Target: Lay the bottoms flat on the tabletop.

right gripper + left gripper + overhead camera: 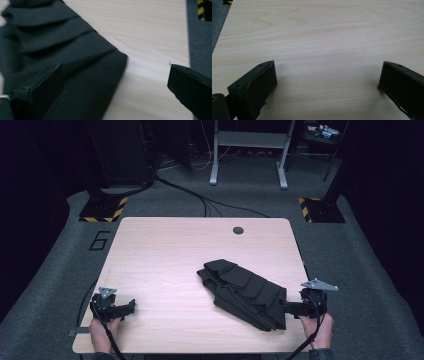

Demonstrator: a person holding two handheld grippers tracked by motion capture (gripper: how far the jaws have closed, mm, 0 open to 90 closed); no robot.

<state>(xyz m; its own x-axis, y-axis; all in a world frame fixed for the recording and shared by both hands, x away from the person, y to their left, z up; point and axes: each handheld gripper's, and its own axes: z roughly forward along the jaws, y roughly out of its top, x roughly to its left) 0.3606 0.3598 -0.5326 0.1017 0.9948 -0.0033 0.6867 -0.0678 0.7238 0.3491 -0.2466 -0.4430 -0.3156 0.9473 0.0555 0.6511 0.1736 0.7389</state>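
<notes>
my left gripper [325, 82] is spread wide over bare table [160, 255], holding nothing. my right gripper [115, 87] is also wide, one jaw over the near corner of the folded black cloth [245, 292], which lies right of the table's centre.

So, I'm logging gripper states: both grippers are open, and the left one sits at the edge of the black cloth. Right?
Not quite. Both are open, but the right gripper sits at the black cloth, as the right gripper view shows. The left gripper is over bare table.
</notes>
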